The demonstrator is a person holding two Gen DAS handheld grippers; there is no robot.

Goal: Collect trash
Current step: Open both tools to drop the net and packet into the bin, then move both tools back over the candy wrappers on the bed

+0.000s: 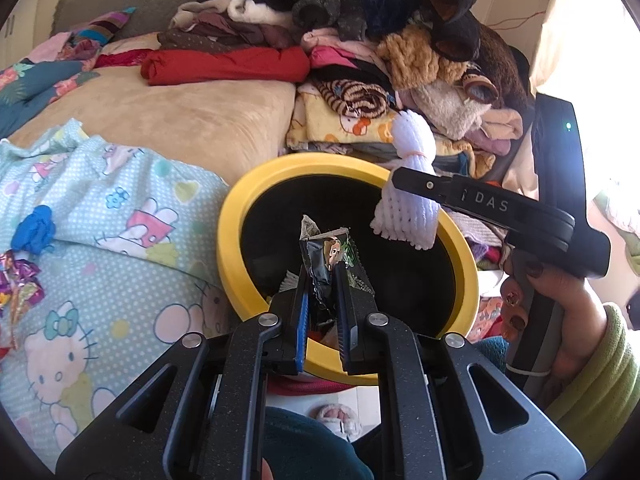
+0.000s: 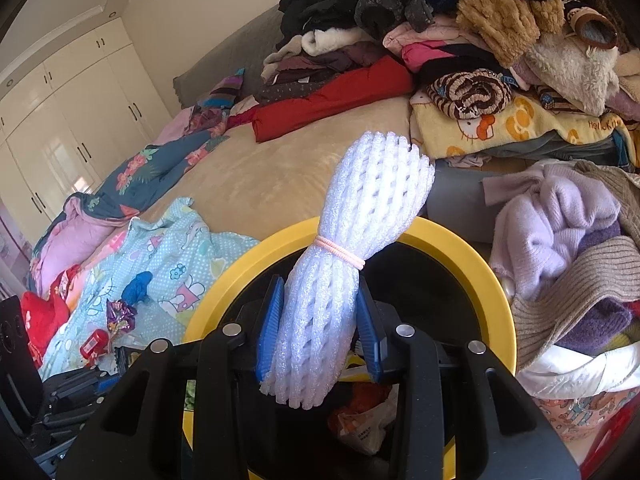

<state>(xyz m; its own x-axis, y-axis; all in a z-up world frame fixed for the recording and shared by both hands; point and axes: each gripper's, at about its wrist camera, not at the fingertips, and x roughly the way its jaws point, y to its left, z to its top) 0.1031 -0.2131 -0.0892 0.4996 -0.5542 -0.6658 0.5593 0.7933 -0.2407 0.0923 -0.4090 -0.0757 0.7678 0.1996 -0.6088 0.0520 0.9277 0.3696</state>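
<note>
Trash sits in both of your claws above the yellow-rimmed bin [image 1: 228, 248], which stands against the edge of the bed [image 1: 180, 120]. Your left claw [image 1: 322, 280] is pinched tight on a crumpled dark snack wrapper [image 1: 324, 256] with a cartoon face on it, held over the black inside of the bin. Your right claw [image 2: 320, 312] is closed partway around a bundle of white foam netting [image 2: 352, 248] tied at its waist with a pale elastic band [image 2: 340, 252], its blue pads pressing the lower half from both sides. Only your left wrist view shows the right claw from outside: its black body [image 1: 480, 200] crosses the far rim of the bin, and your hand [image 1: 560, 312] in a green sleeve grips its handle. Only your right wrist view looks down into the bin, where an orange-and-white bag [image 2: 360, 416] lies at the bottom. It also shows the white wardrobe [image 2: 72, 120] along the far wall. More scraps lie on the cat-print quilt [image 1: 120, 260] in both views: a blue crumpled piece [image 1: 34, 228] and a shiny purple wrapper [image 1: 20, 284], and the right view adds a small red packet [image 2: 94, 342] beside them. Folded clothes [image 1: 360, 40] are piled beyond the bin.
</note>
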